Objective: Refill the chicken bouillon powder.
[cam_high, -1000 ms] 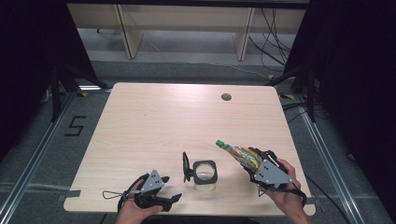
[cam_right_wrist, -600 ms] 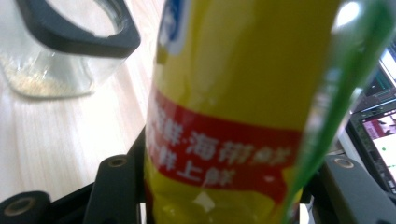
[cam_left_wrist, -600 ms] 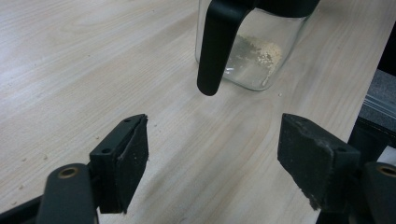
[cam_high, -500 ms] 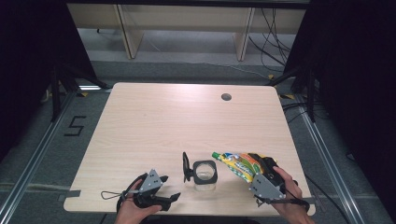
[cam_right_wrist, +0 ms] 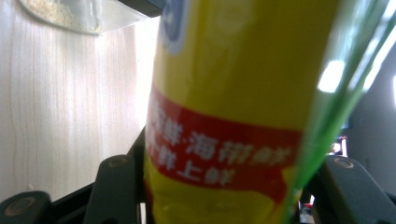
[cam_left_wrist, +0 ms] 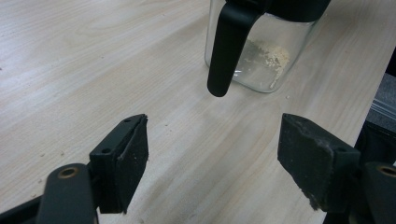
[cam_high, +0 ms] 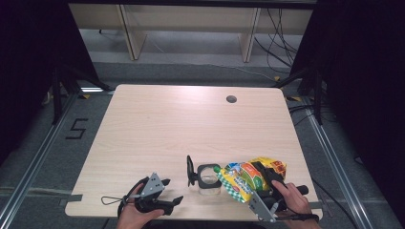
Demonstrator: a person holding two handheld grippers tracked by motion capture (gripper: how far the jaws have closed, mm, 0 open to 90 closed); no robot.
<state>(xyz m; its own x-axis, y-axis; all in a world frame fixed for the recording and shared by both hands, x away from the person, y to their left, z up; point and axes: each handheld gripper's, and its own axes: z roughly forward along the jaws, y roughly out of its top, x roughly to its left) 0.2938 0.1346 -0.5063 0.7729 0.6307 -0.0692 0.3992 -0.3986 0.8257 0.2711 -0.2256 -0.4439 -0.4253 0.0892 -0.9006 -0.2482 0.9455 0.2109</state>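
Step in hand, as I read it: pour from the snack bag point(cam_high: 250, 179) into the glass jar point(cam_high: 208, 177). The jar stands near the front edge of the worktop point(cam_high: 191, 119), a bit right of centre, its black lid point(cam_high: 190, 170) flipped up on the left side, mouth open. The left tongs view shows a little pale crumb stuck at the bottom of the jar point(cam_left_wrist: 264, 51).

Right tongs point(cam_high: 267, 183): closed partway on the bag, pads pressing both sides of it; the right tongs view has the yellow-and-red pack point(cam_right_wrist: 233, 126) squeezed between the jaws. The bag lies tilted toward the jar, its green-checked end just beside or over the rim; can't tell if it touches the glass.

Left tongs point(cam_high: 167, 191): wide open, nothing held, resting low at the front edge, left of the jar & apart from it. Left tongs view: both pads point(cam_left_wrist: 133, 163) spread, bare wood between them, jar ahead.

How to do it well, imo:
- Get the bag's open end right over the mouth before tipping more; the opening is small, so spill risk is high.
- Tip slowly, w/ small shakes rather than one dump.
- Don't squeeze harder; a crushed bag blocks flow.
- Don't knock the raised lid.
- Left tongs could steady the jar wall if the bag nudges it.
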